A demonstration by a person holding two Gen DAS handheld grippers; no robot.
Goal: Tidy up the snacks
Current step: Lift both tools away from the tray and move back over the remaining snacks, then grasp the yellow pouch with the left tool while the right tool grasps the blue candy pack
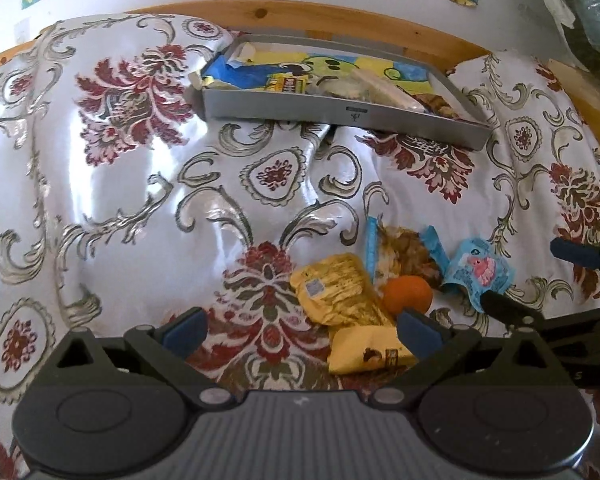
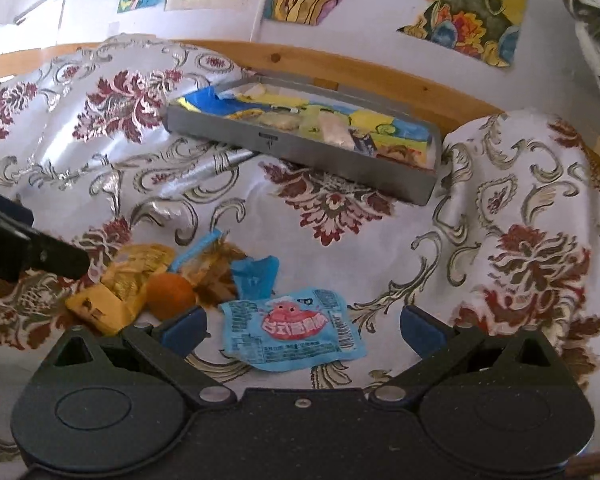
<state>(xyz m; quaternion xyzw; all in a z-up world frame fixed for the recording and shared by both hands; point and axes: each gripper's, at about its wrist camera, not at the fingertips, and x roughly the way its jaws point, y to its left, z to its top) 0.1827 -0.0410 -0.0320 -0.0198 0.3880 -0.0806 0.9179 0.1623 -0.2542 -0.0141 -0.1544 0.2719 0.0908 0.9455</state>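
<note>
A pile of snacks lies on the patterned bedspread: two yellow packets (image 1: 340, 292) (image 2: 134, 276), an orange fruit (image 1: 407, 294) (image 2: 170, 294), a clear blue-edged packet of brown snacks (image 1: 404, 254) (image 2: 216, 264) and a blue packet with a pink cartoon (image 1: 480, 272) (image 2: 294, 330). My left gripper (image 1: 302, 330) is open just in front of the yellow packets, nothing between its fingers. My right gripper (image 2: 304, 326) is open with the blue cartoon packet lying between its fingertips. A grey tray (image 1: 340, 114) (image 2: 300, 148) holding several snacks sits at the back.
A wooden bed frame (image 1: 340, 20) (image 2: 380, 68) runs behind the tray, with a wall of colourful pictures (image 2: 468, 8) above. The bedspread (image 1: 120, 200) bulges in folds at left and right. Dark bags (image 1: 588, 12) hang at the far right.
</note>
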